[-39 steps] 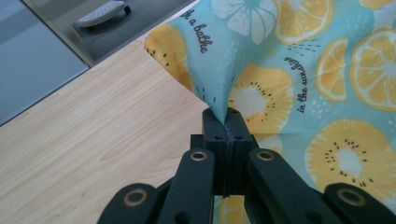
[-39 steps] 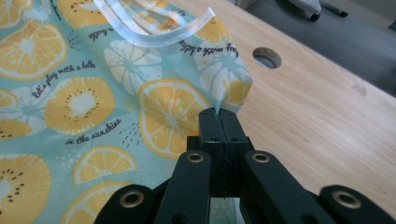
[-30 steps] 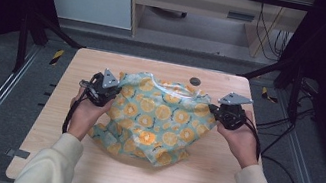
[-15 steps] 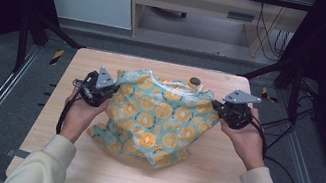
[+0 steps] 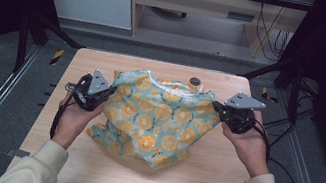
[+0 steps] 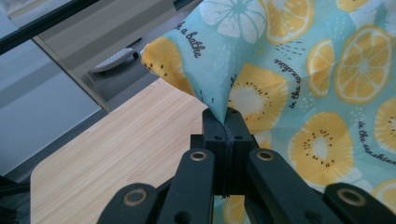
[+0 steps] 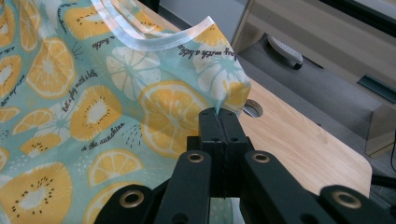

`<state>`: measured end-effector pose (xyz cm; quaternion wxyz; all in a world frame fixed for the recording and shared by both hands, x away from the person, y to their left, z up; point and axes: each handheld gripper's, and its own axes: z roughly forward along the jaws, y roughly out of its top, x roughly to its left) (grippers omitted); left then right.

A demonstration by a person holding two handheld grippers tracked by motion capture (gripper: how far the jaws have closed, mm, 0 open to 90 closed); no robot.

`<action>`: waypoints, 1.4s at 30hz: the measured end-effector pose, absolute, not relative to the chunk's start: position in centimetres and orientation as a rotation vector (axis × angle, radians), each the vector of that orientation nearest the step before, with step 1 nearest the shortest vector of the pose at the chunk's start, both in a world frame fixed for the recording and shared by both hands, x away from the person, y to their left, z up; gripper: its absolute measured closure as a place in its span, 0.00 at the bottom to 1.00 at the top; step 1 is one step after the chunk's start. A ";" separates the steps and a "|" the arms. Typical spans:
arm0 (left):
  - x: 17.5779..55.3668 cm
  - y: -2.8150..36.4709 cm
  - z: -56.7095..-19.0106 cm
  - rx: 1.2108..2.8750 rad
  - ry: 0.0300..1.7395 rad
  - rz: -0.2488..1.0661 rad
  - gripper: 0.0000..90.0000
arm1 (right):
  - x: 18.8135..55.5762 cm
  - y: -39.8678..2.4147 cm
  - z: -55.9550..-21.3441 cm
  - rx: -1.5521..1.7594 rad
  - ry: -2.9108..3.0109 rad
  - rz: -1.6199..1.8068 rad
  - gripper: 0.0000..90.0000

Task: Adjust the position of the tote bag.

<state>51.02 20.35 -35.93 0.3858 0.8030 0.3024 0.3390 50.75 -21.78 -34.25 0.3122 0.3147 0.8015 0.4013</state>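
Both claws clamped on fruit-print cloth over pale wooden table.

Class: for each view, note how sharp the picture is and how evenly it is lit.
High view: soft, table bright, edges of the room dark. Left gripper view: cloth print crisp and evenly lit, cabinet behind slightly blurred. Right gripper view: print and tongs sharp, floor beyond softer.
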 end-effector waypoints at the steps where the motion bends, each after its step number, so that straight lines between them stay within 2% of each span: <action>1: 50.9 20.4 -35.8 2.042 0.767 0.864 1.00 | 50.6 -21.8 -34.2 0.825 2.112 1.063 1.00; 29: 47.6 21.7 -35.5 1.963 0.708 0.944 1.00 | 46.8 -21.2 -32.9 0.715 2.060 1.108 1.00; 42: 45.8 22.3 -36.1 1.949 0.705 0.924 1.00 | 44.5 -21.2 -33.5 0.687 2.053 1.141 1.00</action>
